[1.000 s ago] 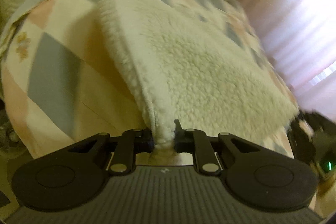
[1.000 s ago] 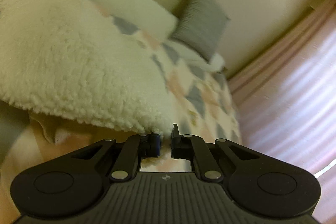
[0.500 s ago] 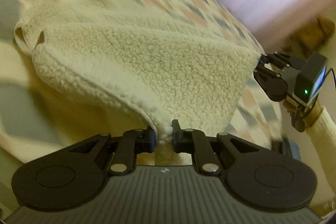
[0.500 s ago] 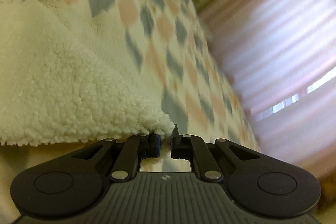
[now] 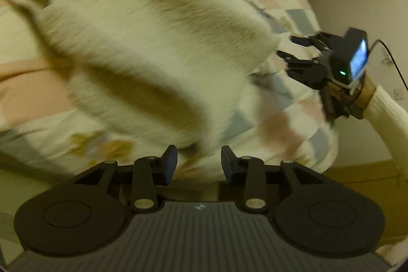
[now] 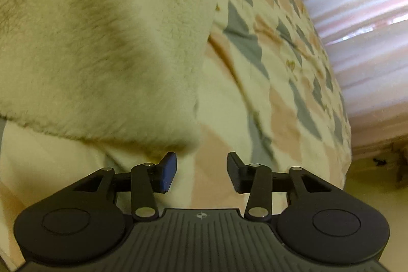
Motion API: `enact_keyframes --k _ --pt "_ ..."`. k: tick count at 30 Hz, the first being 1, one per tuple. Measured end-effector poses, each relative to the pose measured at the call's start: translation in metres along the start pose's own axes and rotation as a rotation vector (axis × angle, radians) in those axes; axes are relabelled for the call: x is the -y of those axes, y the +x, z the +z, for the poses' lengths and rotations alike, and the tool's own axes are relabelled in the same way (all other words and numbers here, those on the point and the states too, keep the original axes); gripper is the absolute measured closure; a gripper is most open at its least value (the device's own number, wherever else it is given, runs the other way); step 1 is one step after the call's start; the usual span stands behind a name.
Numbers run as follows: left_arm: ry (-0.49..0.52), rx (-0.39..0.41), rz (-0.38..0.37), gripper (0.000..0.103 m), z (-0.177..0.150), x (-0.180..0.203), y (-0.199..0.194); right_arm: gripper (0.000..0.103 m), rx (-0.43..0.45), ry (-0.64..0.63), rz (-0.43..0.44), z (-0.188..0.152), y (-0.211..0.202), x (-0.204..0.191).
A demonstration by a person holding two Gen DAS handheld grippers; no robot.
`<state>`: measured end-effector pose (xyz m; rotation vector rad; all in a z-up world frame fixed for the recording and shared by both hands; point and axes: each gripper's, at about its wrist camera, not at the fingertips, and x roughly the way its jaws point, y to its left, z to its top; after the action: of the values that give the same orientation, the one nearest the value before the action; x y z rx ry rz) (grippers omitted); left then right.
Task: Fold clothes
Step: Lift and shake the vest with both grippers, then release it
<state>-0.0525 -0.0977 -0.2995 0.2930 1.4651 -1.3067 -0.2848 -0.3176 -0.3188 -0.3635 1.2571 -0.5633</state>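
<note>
Up close, from the left wrist camera, the left gripper [image 5: 199, 165] has its two black fingers spread apart with nothing between them. Just beyond the fingertips lies the cream, fluffy fleece garment [image 5: 142, 42], blurred by motion, spread in a thick folded heap on the quilted bedspread patterned with grey, peach and cream diamonds [image 5: 293, 14]. The fleece's near edge sits just in front of the open jaws without touching them. At the right of this view the right gripper [image 5: 293, 47] hovers just beside the fleece's far corner, its fingers parted and empty, with a small lit screen and a green light on its body. A person's arm in a cream ribbed sleeve [image 5: 387, 114] reaches in behind it.

From the right wrist camera, the right gripper [image 6: 201, 170] also shows its fingers spread wide, gripping nothing. The fleece garment [image 6: 102, 42] fills the left and upper part of the view, its lower corner hanging just above the left finger. Whether it touches that finger cannot be told. The diamond-patterned bedspread [image 6: 280, 68] runs away to the right, and pale pink curtains [image 6: 357, 4] glow with daylight beyond the bed.
</note>
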Motion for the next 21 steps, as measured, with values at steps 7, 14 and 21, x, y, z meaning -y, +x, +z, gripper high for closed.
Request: enact_keyframes --k 7,14,21 --pt "-0.023 0.051 0.198 0.071 0.040 -0.066 -0.001 0.049 -0.015 0.128 -0.001 -0.031 -0.009 -0.019" --pt "-0.009 0.157 0.236 0.071 0.074 -0.099 0.003 0.047 0.083 0.213 -0.021 -0.004 0.013 0.002" --pt "0.011 0.275 0.185 0.071 0.081 -0.115 0.004 0.046 0.233 0.403 0.035 0.010 0.034 0.030"
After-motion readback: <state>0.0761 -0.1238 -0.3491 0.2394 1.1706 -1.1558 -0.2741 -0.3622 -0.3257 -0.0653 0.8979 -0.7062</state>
